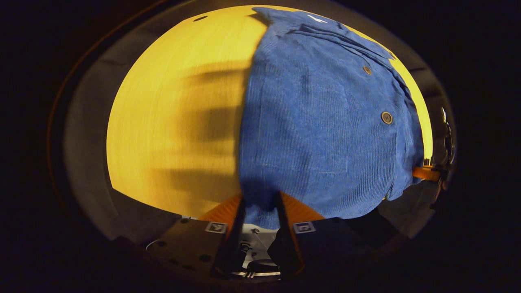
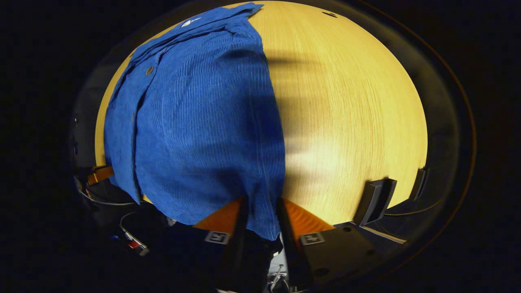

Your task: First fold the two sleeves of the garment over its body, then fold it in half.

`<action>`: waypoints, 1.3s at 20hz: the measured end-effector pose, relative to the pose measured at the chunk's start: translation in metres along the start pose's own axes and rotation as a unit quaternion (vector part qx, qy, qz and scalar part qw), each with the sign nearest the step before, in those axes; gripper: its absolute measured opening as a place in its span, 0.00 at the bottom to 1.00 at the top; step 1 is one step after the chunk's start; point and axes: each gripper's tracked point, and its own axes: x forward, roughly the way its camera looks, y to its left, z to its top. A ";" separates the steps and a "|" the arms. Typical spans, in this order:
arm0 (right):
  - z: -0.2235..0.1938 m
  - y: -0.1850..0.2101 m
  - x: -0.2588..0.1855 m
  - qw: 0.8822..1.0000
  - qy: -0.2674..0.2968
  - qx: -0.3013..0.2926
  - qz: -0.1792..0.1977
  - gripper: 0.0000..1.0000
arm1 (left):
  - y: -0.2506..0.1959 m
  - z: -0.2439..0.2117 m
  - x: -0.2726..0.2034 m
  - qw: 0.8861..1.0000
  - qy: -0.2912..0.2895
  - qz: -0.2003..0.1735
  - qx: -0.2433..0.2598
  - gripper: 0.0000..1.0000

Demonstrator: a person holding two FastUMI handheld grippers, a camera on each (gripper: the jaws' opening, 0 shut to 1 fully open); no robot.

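Left tongs (image 1: pixel 260 205) and right tongs (image 2: pixel 260 209) each clamped on hem of blue corduroy shirt (image 1: pixel 325 122), spread over wooden bench (image 1: pixel 179 122).

left gripper (image 1: pixel 260 203): dark body, square tag per finger mount, screws | right gripper (image 2: pixel 260 205): same, cables nearby

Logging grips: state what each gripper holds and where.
Both hold the shirt by its near hem: left gripper at one corner, right gripper at the other.
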 end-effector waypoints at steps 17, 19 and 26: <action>0.031 0.041 -0.089 0.990 -0.130 -0.019 0.054 0.05 | -0.027 0.029 -0.078 0.982 -0.137 -0.132 -0.011 0.00; 0.041 0.055 -0.112 0.986 -0.148 -0.030 0.063 0.05 | -0.029 0.041 -0.098 0.976 -0.162 -0.143 -0.007 0.00; 0.101 0.101 -0.200 0.963 -0.249 -0.052 0.087 0.05 | -0.029 0.078 -0.177 0.957 -0.242 -0.160 0.000 0.00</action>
